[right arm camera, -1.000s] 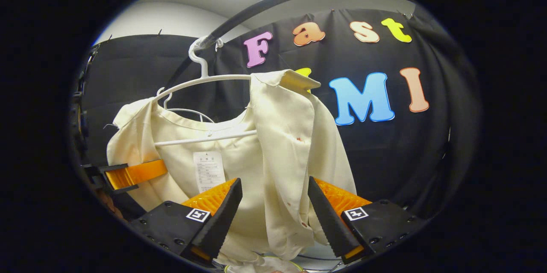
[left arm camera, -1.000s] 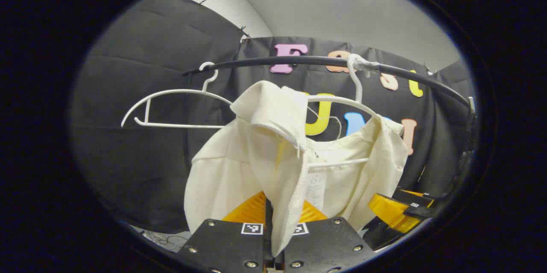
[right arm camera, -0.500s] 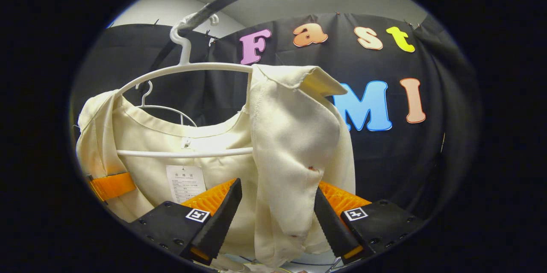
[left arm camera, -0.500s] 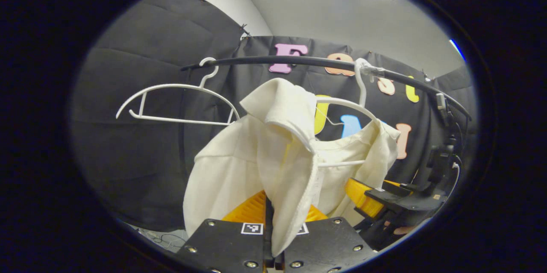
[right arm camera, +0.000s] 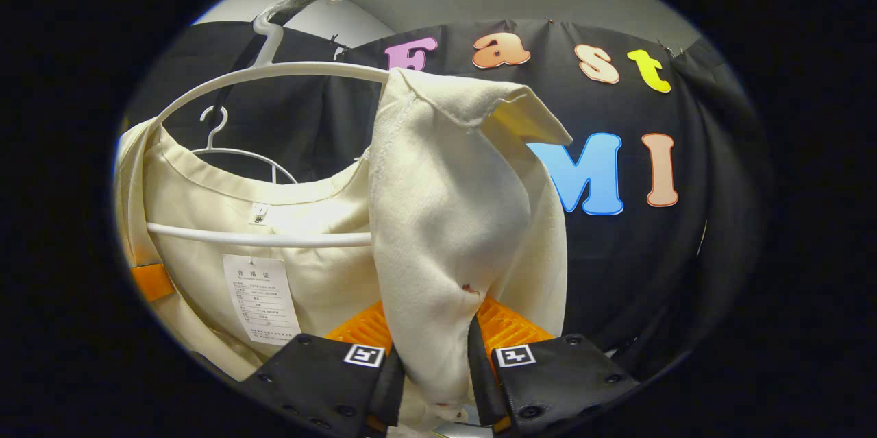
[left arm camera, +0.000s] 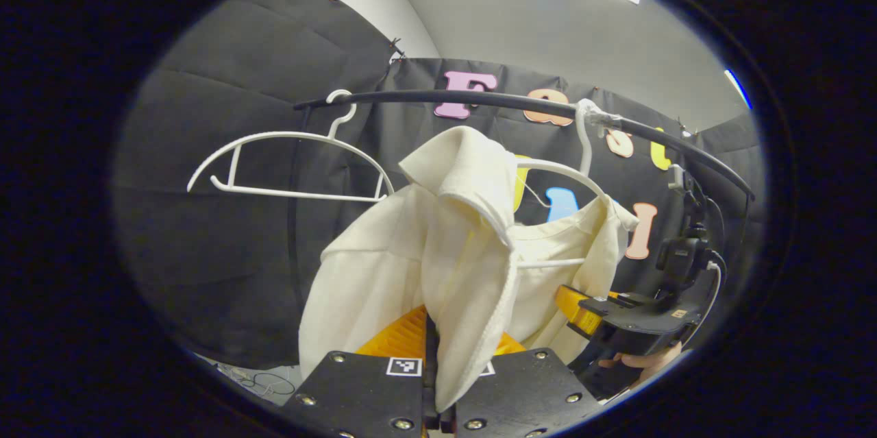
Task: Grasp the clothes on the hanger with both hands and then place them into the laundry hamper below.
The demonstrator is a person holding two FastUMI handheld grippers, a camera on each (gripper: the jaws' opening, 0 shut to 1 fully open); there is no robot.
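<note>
A cream garment (left arm camera: 384, 266) (right arm camera: 445, 219) hangs on a white hanger (left arm camera: 579, 181) (right arm camera: 267, 75) hooked over a black rail (left arm camera: 479, 96). In the left gripper view my left gripper (left arm camera: 438, 390) is shut on a fold of the garment's near shoulder. In the right gripper view my right gripper (right arm camera: 435, 383) is shut on the other shoulder's hanging fold. The right gripper (left arm camera: 582, 308) and the hand holding it appear farther off at the lower right of the left gripper view. A white label (right arm camera: 260, 297) shows inside the neck.
A second white hanger (left arm camera: 288, 167) (right arm camera: 233, 153) hangs bare on the rail to the left of the garment. A black camera mount (left arm camera: 685, 253) with cables stands at the rail's right end. Cables lie on the floor (left arm camera: 267, 380) below.
My right gripper moved closer to the garment and its fingers went from open to shut on the shoulder fold. The left gripper stayed shut on its fold, shifting only slightly.
</note>
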